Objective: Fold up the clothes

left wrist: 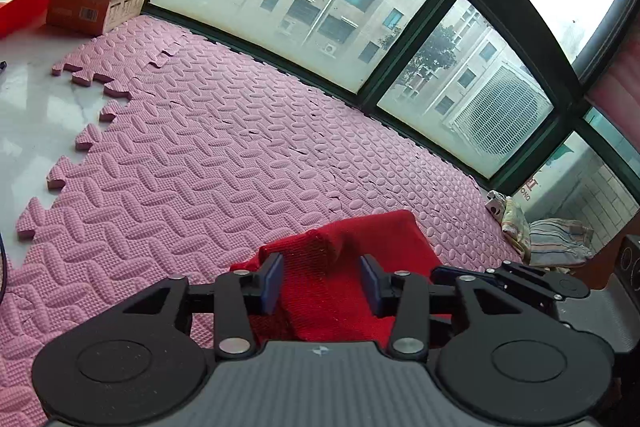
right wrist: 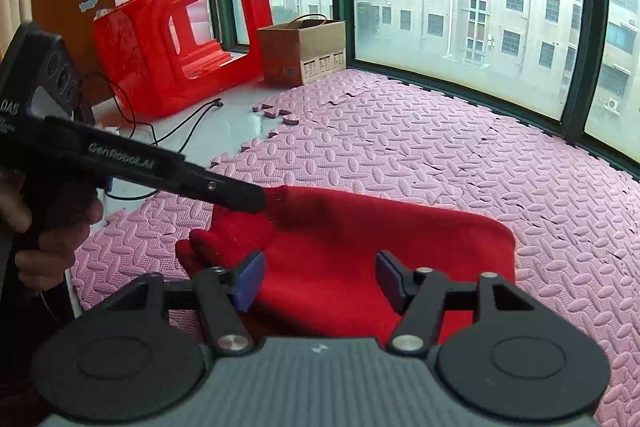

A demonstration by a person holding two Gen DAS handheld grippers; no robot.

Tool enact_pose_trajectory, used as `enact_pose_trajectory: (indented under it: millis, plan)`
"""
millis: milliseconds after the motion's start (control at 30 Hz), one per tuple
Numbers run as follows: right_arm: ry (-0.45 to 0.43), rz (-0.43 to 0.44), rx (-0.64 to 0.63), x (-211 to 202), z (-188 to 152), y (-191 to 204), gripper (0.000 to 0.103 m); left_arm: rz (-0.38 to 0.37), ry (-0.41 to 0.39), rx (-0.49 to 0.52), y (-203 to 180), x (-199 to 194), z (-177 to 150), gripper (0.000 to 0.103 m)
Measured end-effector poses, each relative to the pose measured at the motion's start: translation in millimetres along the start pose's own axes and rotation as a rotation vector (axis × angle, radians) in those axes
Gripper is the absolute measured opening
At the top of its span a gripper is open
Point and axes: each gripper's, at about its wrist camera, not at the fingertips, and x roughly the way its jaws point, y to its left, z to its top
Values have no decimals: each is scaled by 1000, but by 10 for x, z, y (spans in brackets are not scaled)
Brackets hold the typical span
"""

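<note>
My left gripper (left wrist: 322, 281) stands with its jaws spread wide, nothing pinched, hovering over the near-left part of the red knit garment (right wrist: 360, 251). From my right wrist view that gripper's tip sits at about ten o'clock, right at a ribbed cuff or hem, though I cannot tell whether it touches the cloth. My right gripper (right wrist: 318, 281) is also parted and empty, poised above the garment's near edge.

The garment lies on the pink foam mat (right wrist: 420, 147), already in a compact, roughly squared shape, with a lumpy, bunched part at nine o'clock. That would fit a fold partly made or one being tidied at the end; I cannot say which.

Whatever comes, I judge the knit will stretch and sag, so any grasp should take the ribbed edge, not loose fabric, both layers together, and lift low so the flat part at three o'clock does not drag across the mat's ridges.
</note>
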Motion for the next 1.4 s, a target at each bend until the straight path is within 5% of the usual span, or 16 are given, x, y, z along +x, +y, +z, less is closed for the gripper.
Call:
enact_pose_trajectory:
  millis: [233,600,967,1300,1400]
  plan:
    - [13,-45,251,-34,-70,-800,81,96,22,-153,145,38,-112,78]
    - [75,24,450,299,-379,-1324,82,116,93,-252,198,216,-224,81]
    - [71,77,487,426,-454,-1416,82,84,135,-250,205,342,-240,65]
    - [30,90,524,246,-452,-1389,40,58,124,-182,69,289,-94,40]
    - [3,69,535,101,-467,-1387,35,36,118,-146,-40,278,-7,36]
